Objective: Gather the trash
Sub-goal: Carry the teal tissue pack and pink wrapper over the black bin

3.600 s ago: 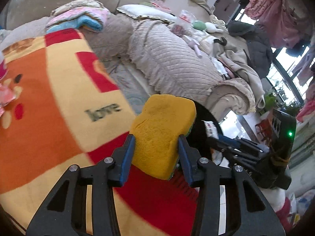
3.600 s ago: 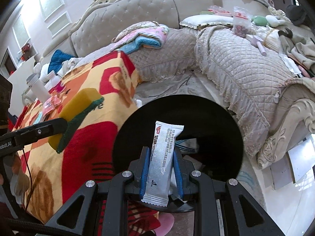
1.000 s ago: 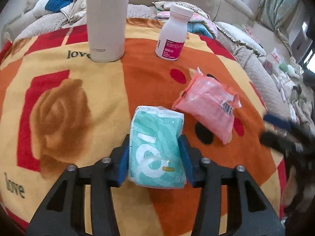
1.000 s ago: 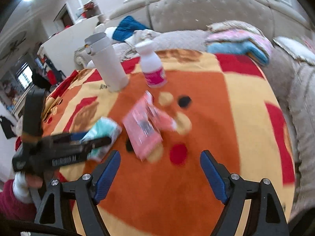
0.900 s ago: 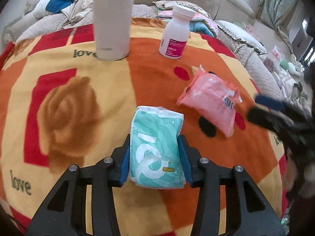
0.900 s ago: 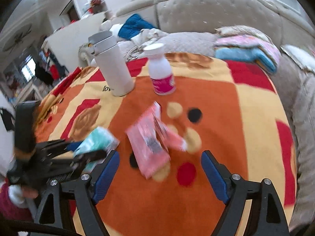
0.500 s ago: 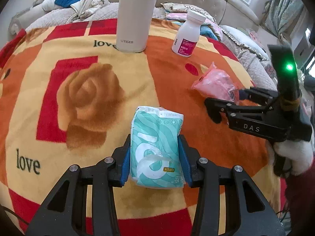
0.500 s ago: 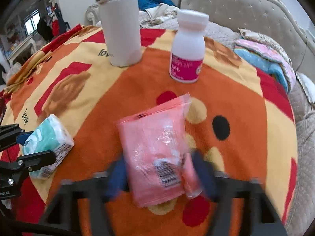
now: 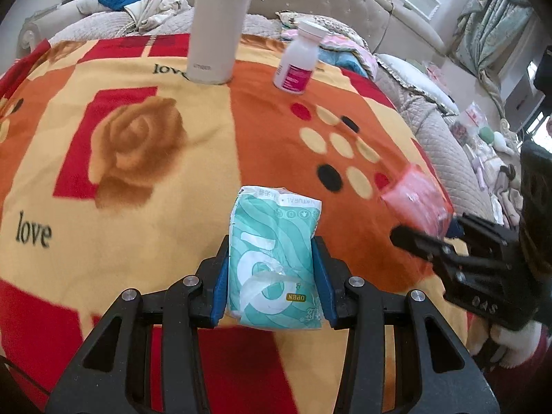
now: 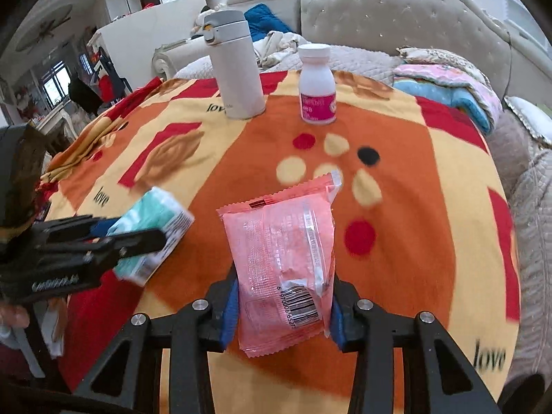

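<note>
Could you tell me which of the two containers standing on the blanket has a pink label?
The small white bottle with the white cap, right of the taller cream flask, whose body is plain apart from small lettering.

A teal-and-white tissue pack with a wavy pattern and a small "OPEN" tab sits lengthwise at lower centre of the left wrist view, slightly crumpled. A translucent pink wrapper, wrinkled, with a barcode near its lower end, stands nearly upright at lower centre of the right wrist view.
</note>
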Demonstrator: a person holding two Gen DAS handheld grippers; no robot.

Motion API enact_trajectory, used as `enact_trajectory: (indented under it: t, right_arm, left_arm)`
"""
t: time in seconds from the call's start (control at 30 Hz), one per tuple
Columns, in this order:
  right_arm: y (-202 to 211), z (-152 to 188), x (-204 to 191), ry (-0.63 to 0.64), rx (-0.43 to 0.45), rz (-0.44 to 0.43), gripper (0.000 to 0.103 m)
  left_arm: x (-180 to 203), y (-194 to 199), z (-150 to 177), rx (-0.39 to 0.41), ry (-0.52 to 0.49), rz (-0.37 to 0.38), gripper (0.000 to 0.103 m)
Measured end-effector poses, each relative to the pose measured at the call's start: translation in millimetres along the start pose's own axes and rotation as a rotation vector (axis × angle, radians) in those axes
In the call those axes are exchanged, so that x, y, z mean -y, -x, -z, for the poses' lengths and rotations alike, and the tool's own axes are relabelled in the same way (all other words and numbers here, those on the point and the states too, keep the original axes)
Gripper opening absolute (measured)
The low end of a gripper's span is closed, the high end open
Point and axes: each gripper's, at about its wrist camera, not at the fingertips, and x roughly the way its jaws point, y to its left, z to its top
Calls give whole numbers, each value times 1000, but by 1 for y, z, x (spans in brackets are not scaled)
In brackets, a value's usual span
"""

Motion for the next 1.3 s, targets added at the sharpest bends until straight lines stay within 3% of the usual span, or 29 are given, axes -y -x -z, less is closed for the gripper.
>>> enact_trajectory:
  t: [0.2,0.5,1.0,1.3]
  right_arm:
    - [32,37,4,-49,17,7,41]
    - [80,82,31,-109,44,85,41]
    - [152,160,118,-325,88,240,41]
    - [172,194,169,-439,94,304,41]
  left_arm:
    - [31,7,18,-7,-38,32,41]
    - [90,13,36,-16,-105,105,41]
    - [213,-8,56,-67,-266,232,41]
    - [278,-35,61,-93,-372,247,41]
